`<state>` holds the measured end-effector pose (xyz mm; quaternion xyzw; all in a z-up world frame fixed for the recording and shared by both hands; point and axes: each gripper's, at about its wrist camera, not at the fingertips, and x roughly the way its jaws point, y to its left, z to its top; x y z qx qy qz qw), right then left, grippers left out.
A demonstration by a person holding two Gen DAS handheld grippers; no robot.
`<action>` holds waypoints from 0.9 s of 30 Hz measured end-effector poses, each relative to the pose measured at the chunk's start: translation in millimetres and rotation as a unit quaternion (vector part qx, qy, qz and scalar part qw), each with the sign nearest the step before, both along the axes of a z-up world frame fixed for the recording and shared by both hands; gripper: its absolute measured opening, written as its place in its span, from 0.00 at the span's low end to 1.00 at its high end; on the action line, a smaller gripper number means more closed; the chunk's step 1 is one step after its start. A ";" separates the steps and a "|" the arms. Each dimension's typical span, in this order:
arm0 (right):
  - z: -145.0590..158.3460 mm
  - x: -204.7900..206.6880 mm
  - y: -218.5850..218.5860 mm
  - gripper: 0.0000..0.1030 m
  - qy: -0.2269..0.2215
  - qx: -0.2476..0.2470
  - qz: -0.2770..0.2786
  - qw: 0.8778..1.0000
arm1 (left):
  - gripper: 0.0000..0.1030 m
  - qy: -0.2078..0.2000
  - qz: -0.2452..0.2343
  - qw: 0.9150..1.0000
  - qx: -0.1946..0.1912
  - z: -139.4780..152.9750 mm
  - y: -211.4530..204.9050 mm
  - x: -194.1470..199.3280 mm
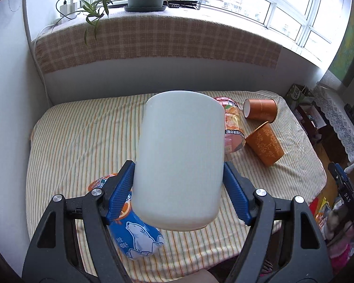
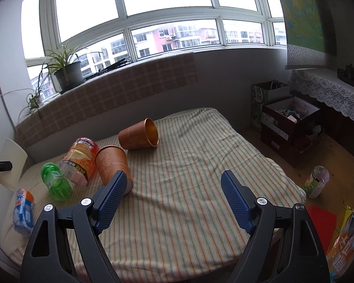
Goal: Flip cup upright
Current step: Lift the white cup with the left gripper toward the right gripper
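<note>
Your left gripper (image 1: 178, 186) has the white cup (image 1: 180, 158) pinched between its blue fingers (image 1: 120, 188), one on each side of the wall, and the cup is up in the air over the striped bed (image 1: 70, 136), not resting on it. The thing to watch is the cup's long axis: it runs away from the camera and leans up and a bit right, with the closed flat end nearest you at the bottom. I'd guess the mouth is at the far upper end, but you can't see inside from here, so call that a judgement. If that's right, you mostly need to tip it the rest of the way vertical and set it down on bare bedding.

Your right gripper (image 2: 174, 195) is hanging with its fingers spread wide and nothing in them, over open bedding. It's closer to the two copper cups (image 2: 139, 135) lying on their sides next to the bottles (image 2: 55, 181).
</note>
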<state>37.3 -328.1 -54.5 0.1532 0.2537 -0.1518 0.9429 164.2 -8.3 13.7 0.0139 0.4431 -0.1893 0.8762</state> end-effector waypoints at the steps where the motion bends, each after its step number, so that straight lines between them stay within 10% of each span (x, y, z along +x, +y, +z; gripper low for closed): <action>1: -0.1 -1.5 0.4 0.79 -0.001 0.001 0.002 1.000 | 0.74 0.001 0.003 1.000 -0.007 -2.6 -2.6 -7.9; 27: -14.1 -19.5 2.6 0.79 0.018 0.019 0.043 0.999 | 0.75 0.084 0.071 0.988 -0.105 -108.1 -89.2 -55.5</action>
